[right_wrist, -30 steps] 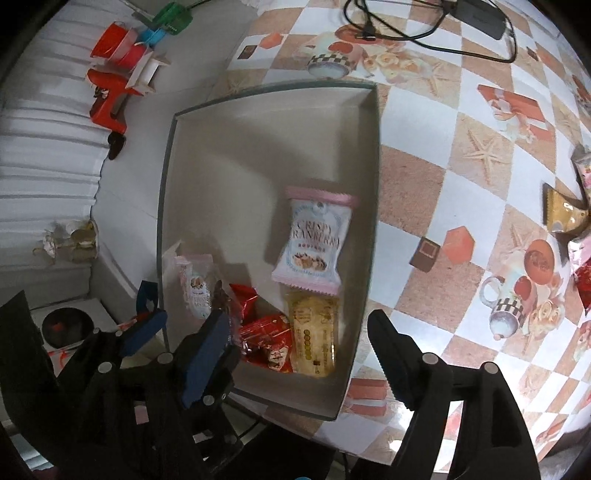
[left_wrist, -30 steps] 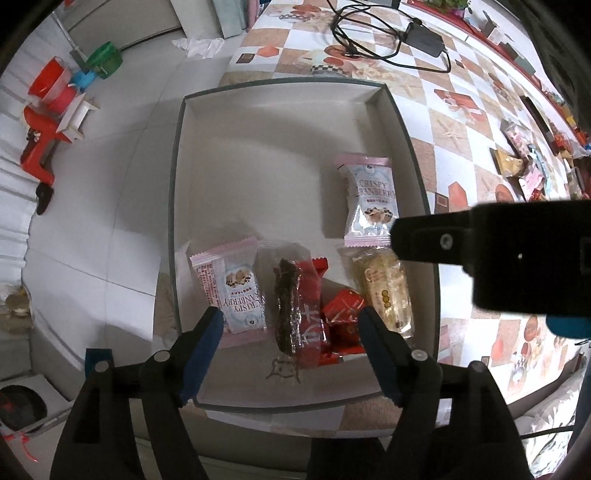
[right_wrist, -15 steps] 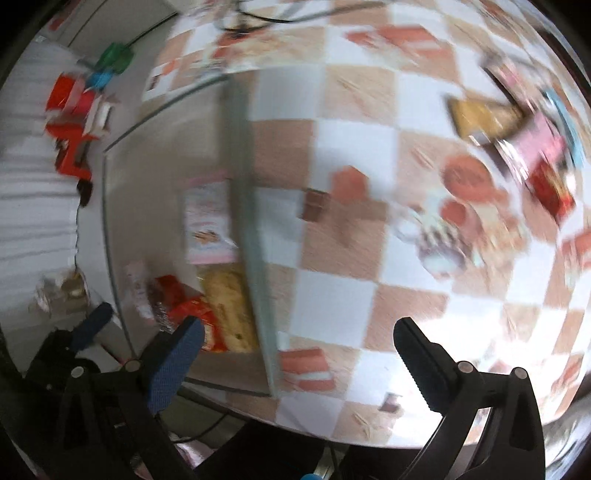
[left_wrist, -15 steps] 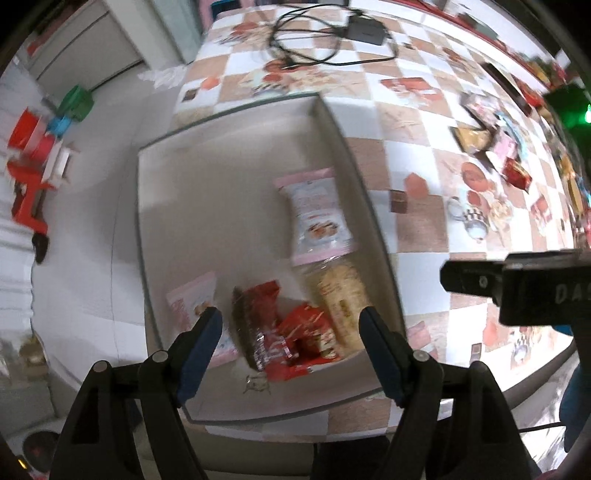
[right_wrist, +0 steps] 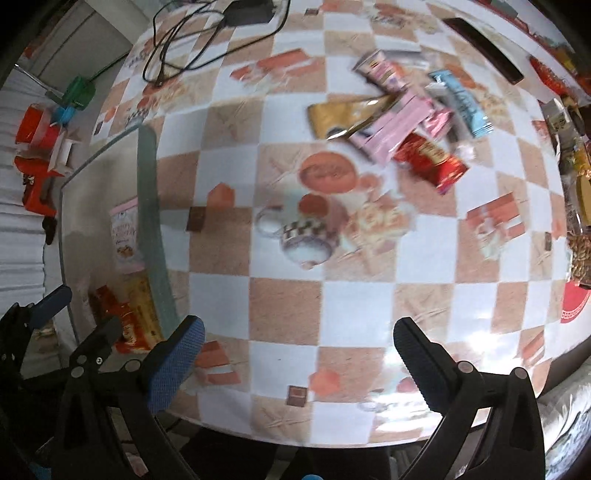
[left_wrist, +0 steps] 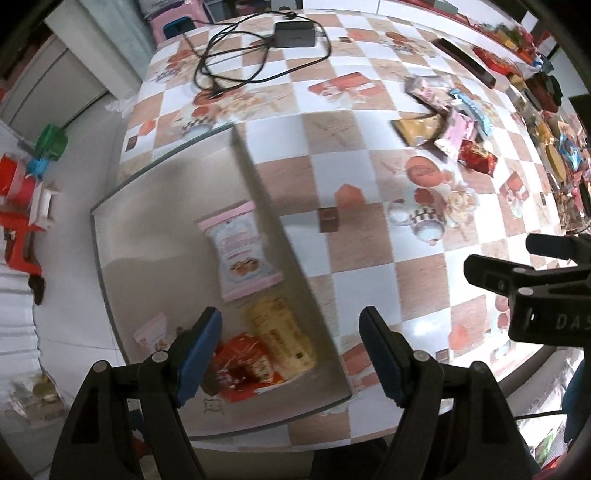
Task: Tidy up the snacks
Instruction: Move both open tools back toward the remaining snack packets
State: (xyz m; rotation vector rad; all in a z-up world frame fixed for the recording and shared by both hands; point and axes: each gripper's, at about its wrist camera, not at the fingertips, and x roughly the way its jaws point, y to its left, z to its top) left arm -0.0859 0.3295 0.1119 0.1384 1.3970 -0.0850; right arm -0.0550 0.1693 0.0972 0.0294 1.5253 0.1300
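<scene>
Left wrist view
Left gripper point(left_wrist: 290, 330): jaws spread wide, nothing between them; poised over the near right wall of the box.
Box point(left_wrist: 147, 229): shallow grey tray on the worktop point(left_wrist: 354, 192), extending ahead and left of the jaws.
Box contents: pink cranberry packet point(left_wrist: 242, 254) ahead of the jaws, flat on the box floor; yellow biscuit packet point(left_wrist: 282, 338) between the jaws, just below the pink one; red packets point(left_wrist: 245, 363) beside the left jaw, touching the yellow one; small pink packet point(left_wrist: 151, 334) left of the left jaw, partly hidden.
Loose snack pile point(left_wrist: 448, 123): far ahead and right of the jaws, well apart from the box; gold, pink and red wrappers overlapping.
Right gripper point(left_wrist: 532, 280): enters from the right edge, over the worktop, clear of the box.
Power adapter and cable point(left_wrist: 291, 35): far end of the worktop.

Right wrist view
Right gripper point(right_wrist: 295, 350): jaws spread wide, empty; above bare checkered worktop point(right_wrist: 284, 302), right of the box.
Box point(right_wrist: 149, 206): left of the left jaw; pink cranberry packet point(right_wrist: 123, 232) and yellow biscuit packet point(right_wrist: 142, 314) visible behind its right wall.
Loose snack pile point(right_wrist: 399, 122): well ahead of the jaws, slightly right; gold, pink, red and blue wrappers, blurred.
Left gripper point(right_wrist: 55, 317): at lower left, over the box's near end.
</scene>
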